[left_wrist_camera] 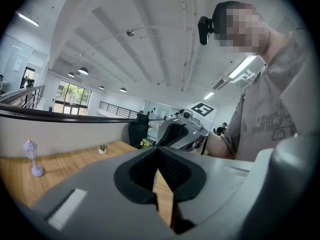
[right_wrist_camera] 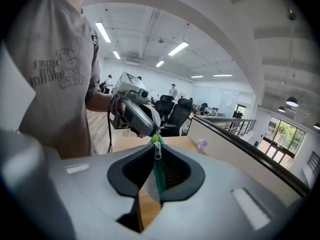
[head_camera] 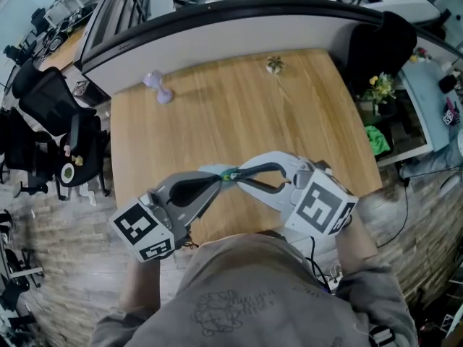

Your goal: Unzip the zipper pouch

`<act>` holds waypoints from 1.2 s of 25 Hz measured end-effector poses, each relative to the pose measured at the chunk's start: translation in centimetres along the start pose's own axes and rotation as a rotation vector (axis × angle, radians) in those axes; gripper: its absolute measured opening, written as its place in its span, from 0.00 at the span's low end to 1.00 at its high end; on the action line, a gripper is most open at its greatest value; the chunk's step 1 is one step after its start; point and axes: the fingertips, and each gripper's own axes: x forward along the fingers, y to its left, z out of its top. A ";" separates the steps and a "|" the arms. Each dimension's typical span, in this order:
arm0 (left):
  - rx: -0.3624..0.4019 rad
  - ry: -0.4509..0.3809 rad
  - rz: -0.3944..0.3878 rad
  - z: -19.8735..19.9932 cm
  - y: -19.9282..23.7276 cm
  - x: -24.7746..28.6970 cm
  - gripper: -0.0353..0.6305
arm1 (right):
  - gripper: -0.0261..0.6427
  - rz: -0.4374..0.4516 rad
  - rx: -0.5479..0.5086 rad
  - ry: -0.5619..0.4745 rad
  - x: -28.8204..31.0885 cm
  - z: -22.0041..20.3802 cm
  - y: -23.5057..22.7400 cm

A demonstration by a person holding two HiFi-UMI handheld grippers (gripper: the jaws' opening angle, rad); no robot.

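Over the near edge of the wooden table (head_camera: 239, 114), my two grippers meet tip to tip. Between them hangs the zipper pouch (head_camera: 228, 173), of which only a small pale and green piece shows. The left gripper (head_camera: 217, 179) is shut, its tip pinching the pouch's green end (right_wrist_camera: 154, 134); in the left gripper view its jaws (left_wrist_camera: 157, 150) touch and hide the pouch. The right gripper (right_wrist_camera: 156, 149) is shut on the zipper: the silver pull (right_wrist_camera: 157, 152) sits at its tips and the green zipper tape (right_wrist_camera: 159, 176) runs back between its pads.
A small purple lamp figurine (head_camera: 159, 87) stands at the table's far left, a tiny potted plant (head_camera: 274, 65) at the far middle. A grey partition wall (head_camera: 239, 35) borders the far edge. Black office chairs (head_camera: 43, 114) stand left, flowers (head_camera: 380, 89) right.
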 end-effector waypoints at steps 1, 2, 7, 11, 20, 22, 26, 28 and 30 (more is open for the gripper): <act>-0.004 -0.004 -0.002 0.0 0.0 -0.1 0.05 | 0.12 0.000 0.002 0.001 -0.1 0.0 0.0; -0.008 -0.007 -0.005 0.0 -0.1 -0.1 0.05 | 0.12 -0.002 0.004 -0.001 -0.3 0.1 0.0; -0.011 -0.011 -0.023 -0.2 -0.5 0.3 0.05 | 0.11 -0.012 0.022 0.006 -1.0 0.0 0.1; -0.004 -0.007 -0.036 -0.4 -0.7 0.4 0.05 | 0.11 -0.007 0.024 0.016 -1.1 -0.2 0.3; -0.032 -0.037 -0.042 0.2 -0.3 -0.2 0.05 | 0.11 -0.064 0.055 0.047 -2.9 -1.3 -0.9; -0.038 -0.044 -0.031 0.3 -0.1 -0.4 0.05 | 0.11 -0.083 0.057 0.062 -3.2 -1.9 -1.2; -0.042 -0.056 -0.005 0.3 0.5 -1.1 0.05 | 0.11 -0.124 0.077 0.085 -4.4 -3.2 -1.9; -0.047 -0.055 0.011 0.3 0.9 -1.3 0.05 | 0.11 -0.148 0.098 0.097 -5.1 -3.9 -2.3; -0.053 -0.056 0.022 0.3 1.2 -1.6 0.05 | 0.11 -0.173 0.120 0.112 -5.8 -4.6 -2.7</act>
